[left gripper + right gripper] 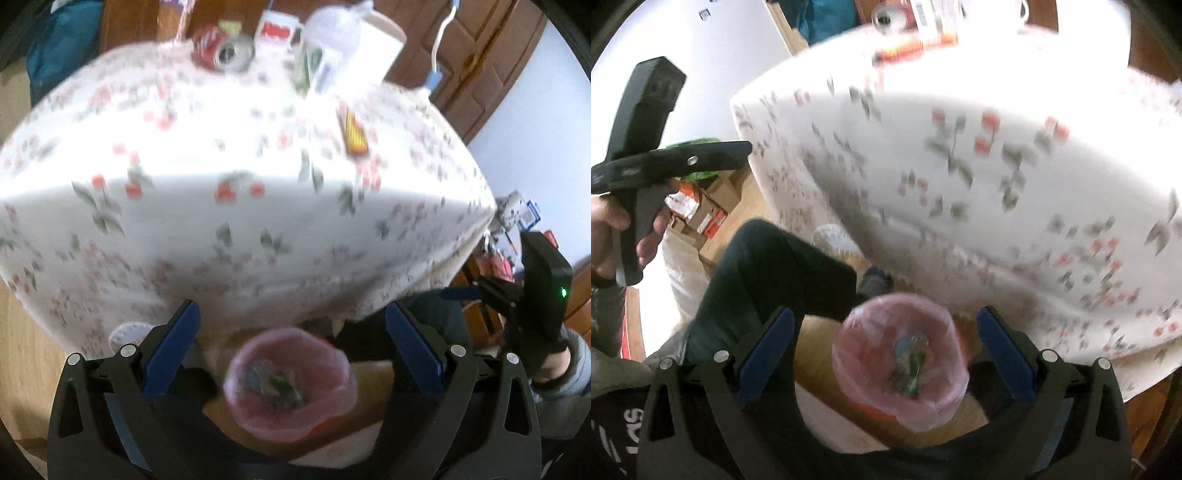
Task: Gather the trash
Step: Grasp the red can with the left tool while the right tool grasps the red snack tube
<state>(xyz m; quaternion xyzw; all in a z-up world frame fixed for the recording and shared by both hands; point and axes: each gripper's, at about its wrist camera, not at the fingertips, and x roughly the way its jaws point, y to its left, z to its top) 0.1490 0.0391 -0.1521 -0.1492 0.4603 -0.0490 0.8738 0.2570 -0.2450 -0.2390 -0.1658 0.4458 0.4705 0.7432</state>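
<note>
Pink-lined trash bin [290, 384] down on the floor at the near edge of the table [236, 229], some scraps already inside, framed between the fingers of both claws. Left gripper [291, 350] and right gripper [884, 350] both spread wide, nothing held. Crushed red can [221, 50] and yellow-red wrapper [354, 134] lying far back on the cherry-print cloth, all pretty blurry.

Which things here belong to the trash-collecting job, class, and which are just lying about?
Part of the job:
- pink-lined round trash bin on the floor, some rubbish already inside
- crushed red drink can on the table
- flat red-and-yellow wrapper on the table
- open left tool and open right tool, both empty

Just lying about:
- cherry-print white tablecloth
- cardboard boxes on the floor
</note>
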